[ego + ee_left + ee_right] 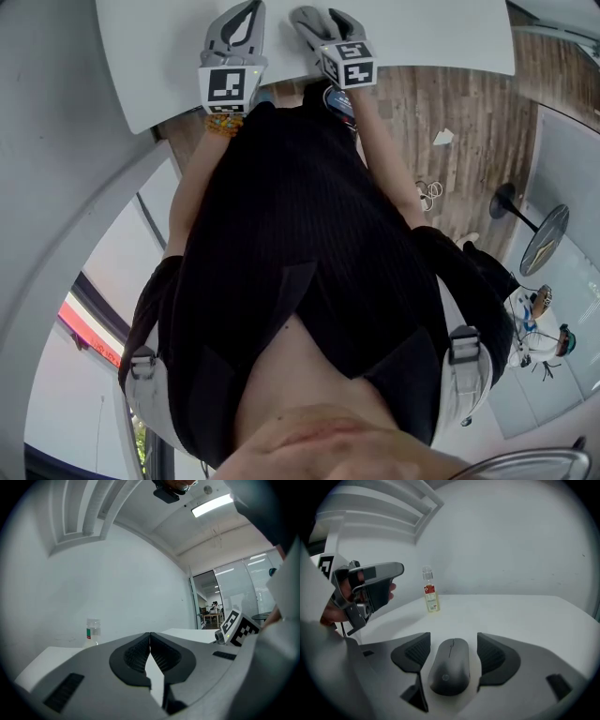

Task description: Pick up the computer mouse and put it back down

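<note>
A dark grey computer mouse [450,667] lies flat on the white table [525,616], seen in the right gripper view. My right gripper [453,638] stands open around it, one black pad on each side, with a narrow gap between each pad and the mouse. In the head view the right gripper [314,23] reaches over the table's near edge, and the mouse is not visible there. My left gripper [150,637] is shut with its pads meeting at the tip and nothing between them. It hovers to the left [246,19], also visible as the left gripper [370,590] held by a hand.
A small clear bottle [430,592] with a red-and-white label stands on the table toward the back wall; the bottle [93,632] also shows in the left gripper view. Wooden floor [450,112] lies beyond the table's edge, with a round stand [511,202] and a seated person far right.
</note>
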